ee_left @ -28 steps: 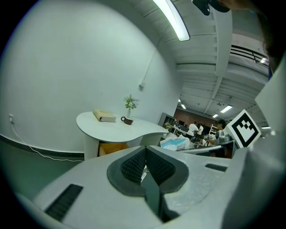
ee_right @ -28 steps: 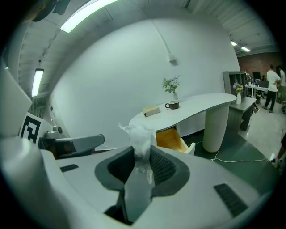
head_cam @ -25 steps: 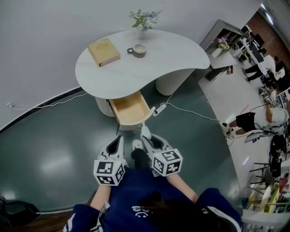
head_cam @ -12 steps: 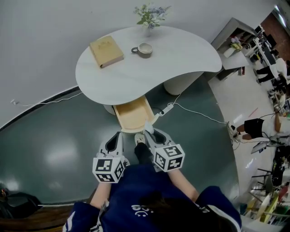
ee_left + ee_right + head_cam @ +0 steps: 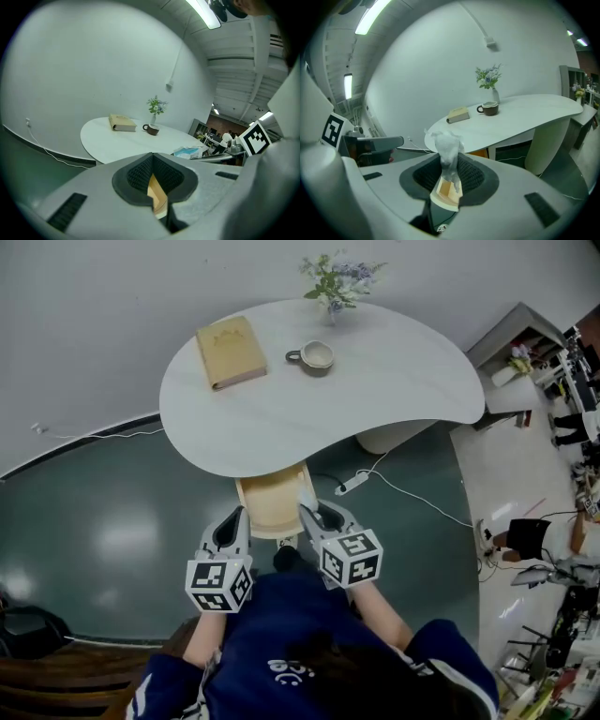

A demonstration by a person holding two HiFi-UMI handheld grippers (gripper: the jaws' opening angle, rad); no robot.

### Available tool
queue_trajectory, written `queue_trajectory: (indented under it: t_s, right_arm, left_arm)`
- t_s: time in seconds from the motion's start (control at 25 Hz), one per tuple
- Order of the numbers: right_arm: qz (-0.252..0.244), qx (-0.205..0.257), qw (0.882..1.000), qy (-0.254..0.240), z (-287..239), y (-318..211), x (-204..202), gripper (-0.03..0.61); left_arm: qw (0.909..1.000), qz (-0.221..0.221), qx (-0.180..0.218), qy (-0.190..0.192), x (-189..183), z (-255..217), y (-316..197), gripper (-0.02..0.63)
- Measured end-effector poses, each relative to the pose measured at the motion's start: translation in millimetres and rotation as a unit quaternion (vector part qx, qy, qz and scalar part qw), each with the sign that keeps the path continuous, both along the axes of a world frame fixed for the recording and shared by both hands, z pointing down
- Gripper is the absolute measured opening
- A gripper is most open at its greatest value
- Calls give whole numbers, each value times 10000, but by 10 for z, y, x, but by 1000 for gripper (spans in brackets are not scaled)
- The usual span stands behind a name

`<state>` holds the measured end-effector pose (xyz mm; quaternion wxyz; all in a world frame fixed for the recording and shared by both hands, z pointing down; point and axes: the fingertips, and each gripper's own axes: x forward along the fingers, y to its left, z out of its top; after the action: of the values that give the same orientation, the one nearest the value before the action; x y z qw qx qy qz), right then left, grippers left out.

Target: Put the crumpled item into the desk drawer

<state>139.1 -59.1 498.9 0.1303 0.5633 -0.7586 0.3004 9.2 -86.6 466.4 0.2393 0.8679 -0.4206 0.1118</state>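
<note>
Both grippers are presented side by side in front of the person, jaws pointing toward the desk. Left gripper [image 5: 152, 161]: the 2 ribbed pads meet at their tips, with nothing between them; only a narrow wedge of the wooden drawer shows through the gap behind the tips. Right gripper [image 5: 449, 163]: the jaws are clamped on the crumpled item [image 5: 447, 146], a white, wrinkled wad that stands up out of the pads and projects beyond the tips. In the head view, the right gripper tips and the crumpled item sit at the right-hand wall of the drawer [image 5: 270, 507], close to its front end; the item is still in the jaws and not lying on the drawer floor. The drawer is pulled out from under the near edge of the table [image 5: 394, 390], a white, kidney-shaped top, and its light wood interior is exposed. The left gripper tips sit just beside the left front corner of the drawer. On the table stand 3 things, well apart from the drawer: a tan book [image 5: 232, 352] lying flat, a cup [image 5: 317, 355] just to its right, and a vase of flowers [image 5: 336, 279] at the far edge. A white power strip [image 5: 353, 483] with its cable lies on the dark green floor [image 5: 103, 531] to the right of the drawer.
</note>
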Motion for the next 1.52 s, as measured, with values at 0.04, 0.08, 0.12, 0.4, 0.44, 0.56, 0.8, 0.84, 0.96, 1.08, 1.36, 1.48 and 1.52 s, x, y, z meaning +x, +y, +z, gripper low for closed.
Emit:
queue_trajectory:
  t_s: [0.04,0.08,0.12,0.4,0.44,0.56,0.8,0.84,0.96,1.08,1.36,1.48,1.52]
  right_arm:
    - [-131,-16,9999,-8,15,-55,33,109]
    - [-254,-34,9997,-12,33,-101,64,109]
    - [-357,-61,9993,-18,60,-139,97,109]
    - [-943,-265,9952,-21,153,-318,203,109]
    - [-1045,-257,9942,1,148,-336,190,109]
    - [-1385,-241,9901,-29,117,-339,124,109]
    - [-2004,-488,9779,349,259,-295,-39,109]
    - [-2111,-568,9748,440,307,-292,-57,109]
    - [-2418,-729,9659,575,434,-312,-139,109]
    - [-2670,-784,9591,530,515,-366,-233,109]
    - [-3520,-1220,9185,1324,949,-427,-433,109]
    - [-3701,-1370,9073,1451,1141,-446,-462,109]
    - [-3760,-1424,9033,1498,1209,-451,-467,109]
  left_arm:
    - [10000,-82,-14,-13,39,16,-48,3]
    - [9999,-159,-22,-31,78,26,-89,4]
    - [9997,-230,-24,-49,118,27,-123,3]
    - [9974,-715,-63,-34,192,-21,-260,4]
    - [9968,-790,-103,-44,167,-5,-267,3]
    - [9947,-1014,-191,-5,86,11,-267,3]
    - [9918,-1252,-254,-58,-69,33,-260,4]
    - [9915,-1270,-258,-75,-79,27,-264,3]
    - [9912,-1292,-231,-141,-128,-8,-282,5]
    - [9899,-1374,-286,-198,-209,3,-270,3]
    - [9847,-1674,-357,-317,-509,0,-281,3]
    - [9827,-1780,-383,-353,-573,17,-282,4]
    - [9822,-1801,-397,-372,-587,32,-284,3]
